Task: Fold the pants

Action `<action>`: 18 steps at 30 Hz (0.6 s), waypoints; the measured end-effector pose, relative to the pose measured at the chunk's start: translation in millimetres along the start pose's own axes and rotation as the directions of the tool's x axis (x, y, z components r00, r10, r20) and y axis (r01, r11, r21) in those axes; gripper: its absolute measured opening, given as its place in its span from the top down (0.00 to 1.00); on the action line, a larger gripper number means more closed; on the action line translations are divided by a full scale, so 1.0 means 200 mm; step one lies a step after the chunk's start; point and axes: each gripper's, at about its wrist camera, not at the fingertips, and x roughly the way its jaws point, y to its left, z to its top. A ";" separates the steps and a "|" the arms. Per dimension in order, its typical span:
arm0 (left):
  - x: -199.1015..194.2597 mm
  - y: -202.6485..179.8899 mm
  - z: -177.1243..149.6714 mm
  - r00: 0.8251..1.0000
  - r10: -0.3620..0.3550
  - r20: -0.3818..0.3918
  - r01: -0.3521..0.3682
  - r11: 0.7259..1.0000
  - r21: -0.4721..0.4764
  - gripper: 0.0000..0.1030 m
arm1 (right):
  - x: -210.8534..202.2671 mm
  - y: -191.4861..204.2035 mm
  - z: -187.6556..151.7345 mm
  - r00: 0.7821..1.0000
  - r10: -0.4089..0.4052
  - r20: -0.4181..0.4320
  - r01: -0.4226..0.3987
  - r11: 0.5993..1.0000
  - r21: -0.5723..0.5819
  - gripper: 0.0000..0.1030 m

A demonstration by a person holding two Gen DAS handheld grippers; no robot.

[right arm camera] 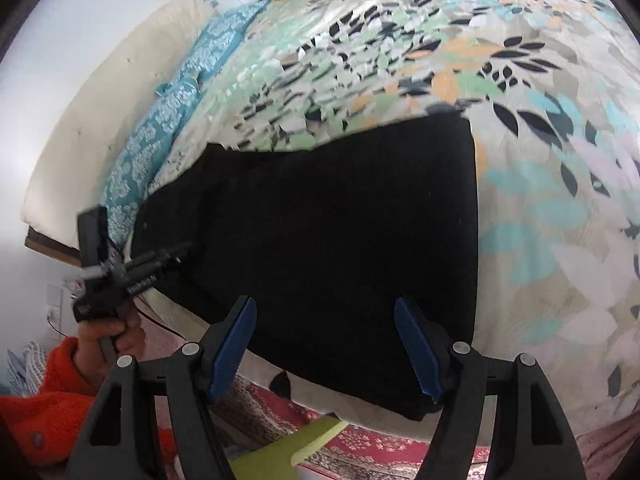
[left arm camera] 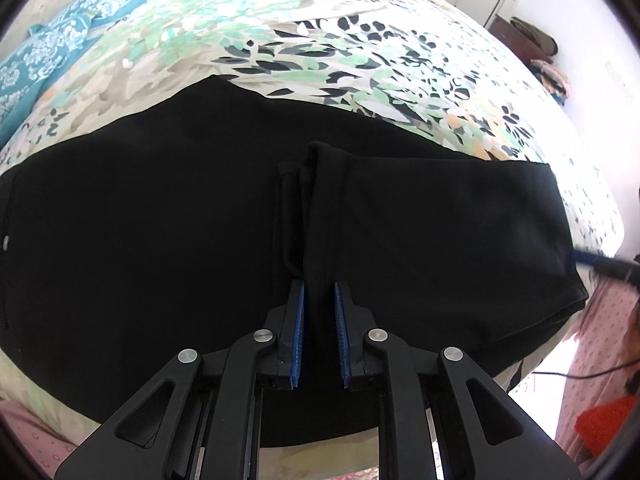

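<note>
The black pants [left arm camera: 160, 220] stretch crosswise before both claws, the left claw [left arm camera: 319, 292] narrowed around a raised fold [left arm camera: 316, 208] mid-length, the right claw [right arm camera: 324, 344] spread wide over the near edge

Floral bed [left arm camera: 360, 52] – black pants [left arm camera: 160, 208] (flat), pillows [left arm camera: 52, 48]

Black pants [left arm camera: 160, 220], plain and matte, spread flat across a floral bedspread [left arm camera: 320, 52] near its front edge. Folded over on themselves, with a layered hem edge lying on top around mid-width; apparently doubled lengthwise, though dark fabric hides the seams.
</note>
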 end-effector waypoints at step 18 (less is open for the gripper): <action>0.01 0.01 0.01 1.000 -0.002 -0.003 0.002 1.000 -0.029 0.78 | -0.05 -0.08 0.03 0.968 0.252 -0.005 -0.244 0.944 0.221 0.26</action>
